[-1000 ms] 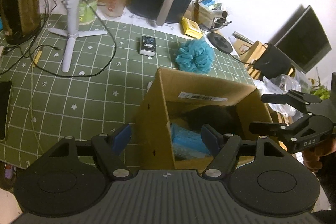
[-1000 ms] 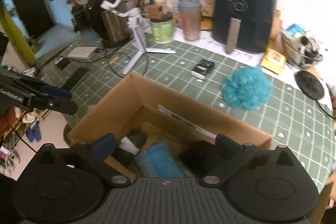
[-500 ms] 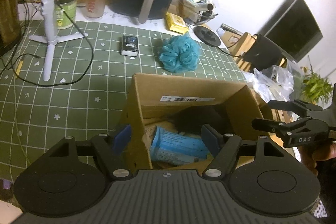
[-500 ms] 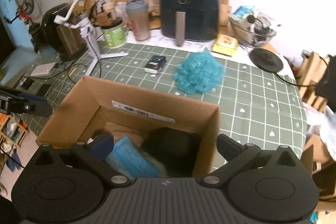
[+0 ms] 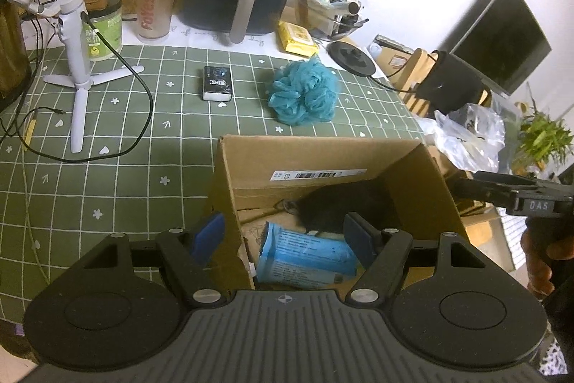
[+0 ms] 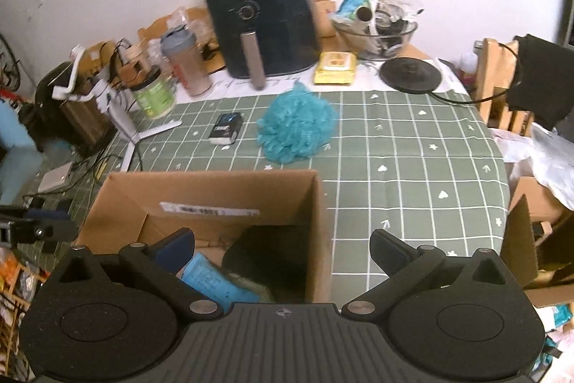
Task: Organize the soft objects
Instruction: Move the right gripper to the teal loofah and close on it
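Matt corrugated cardboard box; frilly mesh (plastic-looking) teal sponge; glossy air fryer.

Both grippers look alike. The left gripper has a ribbed dark grey body with a small white crosshair mark, flanked by two round black housings with shallow circular recesses. Silver screws sit at the linkage pivots. Its fingers end in blue pads. The right gripper shows dark fingers and, seen from the side, white "DAS" lettering.
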Demonstrator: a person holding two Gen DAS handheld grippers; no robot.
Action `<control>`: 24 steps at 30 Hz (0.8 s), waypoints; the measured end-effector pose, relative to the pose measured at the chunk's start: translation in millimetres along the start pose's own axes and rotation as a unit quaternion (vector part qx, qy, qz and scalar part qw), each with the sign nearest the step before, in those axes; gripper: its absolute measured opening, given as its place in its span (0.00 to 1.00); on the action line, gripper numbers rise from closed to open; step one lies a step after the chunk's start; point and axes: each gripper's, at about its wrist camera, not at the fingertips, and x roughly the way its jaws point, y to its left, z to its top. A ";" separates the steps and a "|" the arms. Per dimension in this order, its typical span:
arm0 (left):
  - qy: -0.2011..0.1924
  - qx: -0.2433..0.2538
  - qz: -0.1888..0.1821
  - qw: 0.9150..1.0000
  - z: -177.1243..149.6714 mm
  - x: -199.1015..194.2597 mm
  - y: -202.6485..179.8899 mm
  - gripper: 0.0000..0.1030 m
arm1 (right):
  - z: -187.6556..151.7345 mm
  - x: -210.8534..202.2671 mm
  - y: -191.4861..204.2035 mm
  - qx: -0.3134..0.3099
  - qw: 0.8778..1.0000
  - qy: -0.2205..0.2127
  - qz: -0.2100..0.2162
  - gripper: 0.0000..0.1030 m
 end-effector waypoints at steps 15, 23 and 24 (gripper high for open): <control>-0.012 -0.005 0.011 1.000 14.4 -0.4 10.3 0.71 | 23.1 8.3 -35.0 0.038 0.998 -0.002 -0.052 1.00; -0.019 -0.004 0.012 1.000 30.7 7.9 12.3 0.71 | 38.4 24.3 -55.8 0.035 0.996 -0.004 -0.082 1.00; -0.019 -0.003 0.014 1.000 33.2 9.7 11.7 0.71 | 40.4 26.7 -57.1 0.031 0.996 -0.004 -0.085 1.00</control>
